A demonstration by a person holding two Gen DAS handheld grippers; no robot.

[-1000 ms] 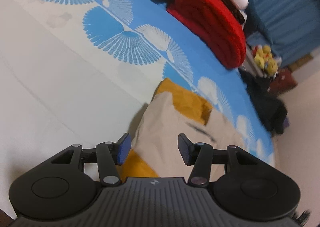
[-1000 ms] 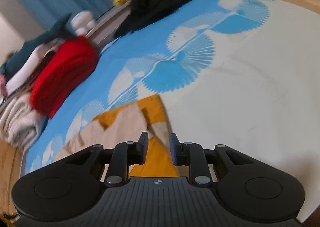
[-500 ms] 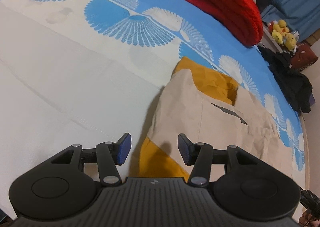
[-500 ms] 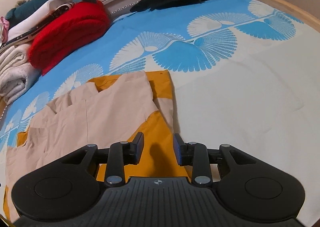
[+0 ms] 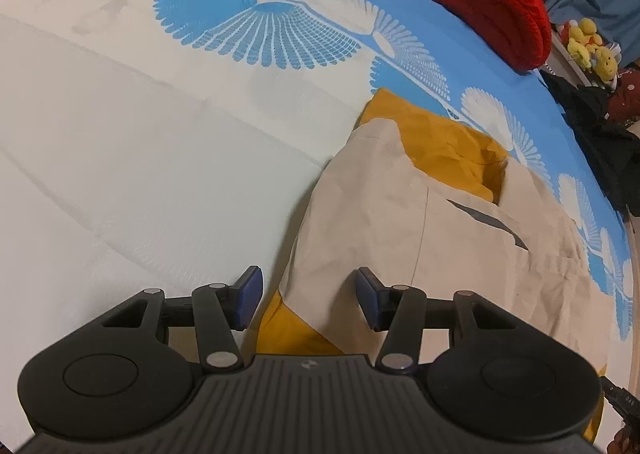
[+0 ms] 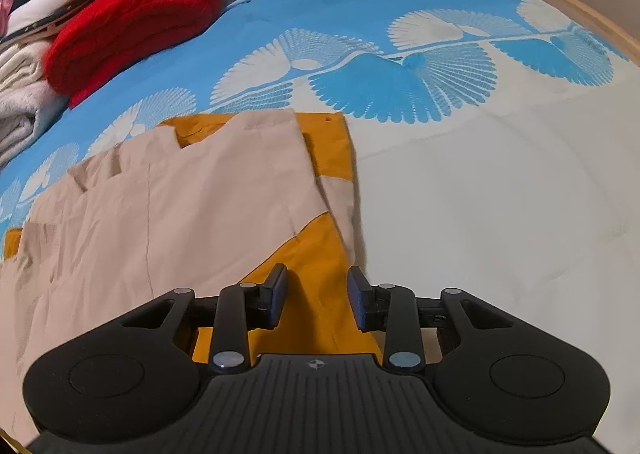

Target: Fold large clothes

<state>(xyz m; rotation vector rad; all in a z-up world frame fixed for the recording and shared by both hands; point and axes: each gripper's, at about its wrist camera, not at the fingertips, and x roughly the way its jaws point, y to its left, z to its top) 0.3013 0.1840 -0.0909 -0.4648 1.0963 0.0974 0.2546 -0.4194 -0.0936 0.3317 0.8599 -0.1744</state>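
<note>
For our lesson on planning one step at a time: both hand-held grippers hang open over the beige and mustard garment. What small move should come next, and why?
Probably lower the left hand-held gripper and close it on the garment edge lying between its open jaws. The right hand-held gripper is also open, holding nothing, so no fold can start until the cloth is gripped.

Left gripper (image 5: 308,296) body: matte black plastic, with a ribbed middle plate and a small round logo at its top edge.
Left gripper sides: two rounded lobes, each with a shallow circular recess.
Left fingers (image 5: 250,296): black link arms with dark blue pads.
Screws: silver round heads on the pivots of the link arms.
Right gripper (image 6: 317,302) body: the same black ribbed shell, with the same logo and the same lobes.
Right fingers (image 6: 275,300): black, with dark blue pads.
</note>
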